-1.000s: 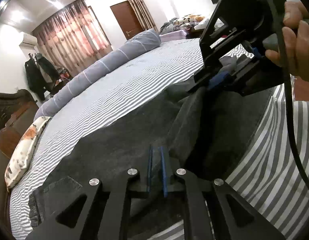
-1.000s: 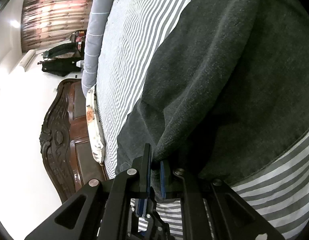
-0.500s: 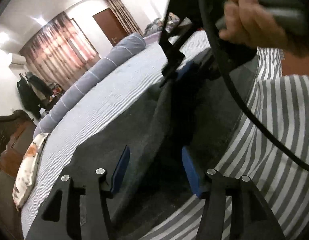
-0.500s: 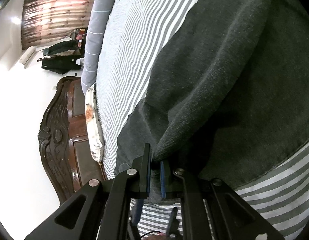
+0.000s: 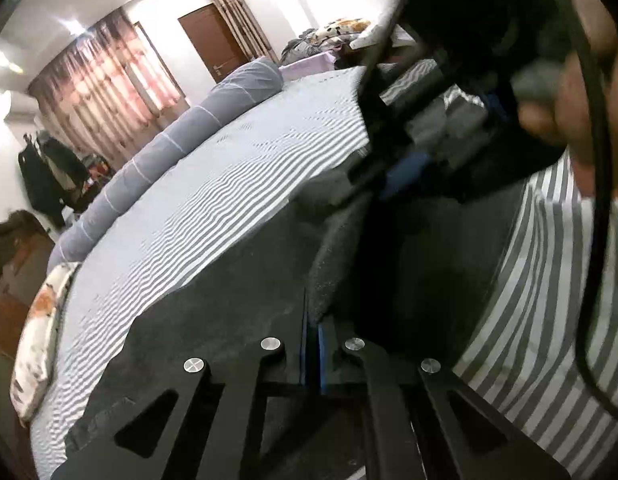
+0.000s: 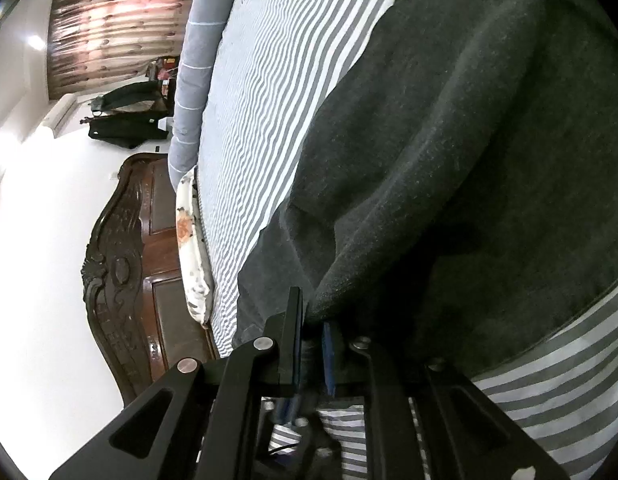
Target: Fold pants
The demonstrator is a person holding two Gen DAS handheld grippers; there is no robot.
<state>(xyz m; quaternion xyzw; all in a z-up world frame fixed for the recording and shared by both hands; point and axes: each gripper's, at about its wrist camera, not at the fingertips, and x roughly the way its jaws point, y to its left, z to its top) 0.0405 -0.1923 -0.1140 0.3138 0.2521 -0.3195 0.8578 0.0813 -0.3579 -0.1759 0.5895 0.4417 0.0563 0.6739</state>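
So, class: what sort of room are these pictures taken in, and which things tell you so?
A bedroom, most likely: a large bed with striped sheets, a carved wooden headboard, and curtains over the window.

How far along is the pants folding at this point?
Done: the dark pants lie spread on the striped sheet. In hand: the left hand-held gripper is shut on a raised ridge of the cloth; the right hand-held gripper pinches its far end, jaws opening with cloth between them. Left: laying that fold over and flattening it; no compact fold shows yet.
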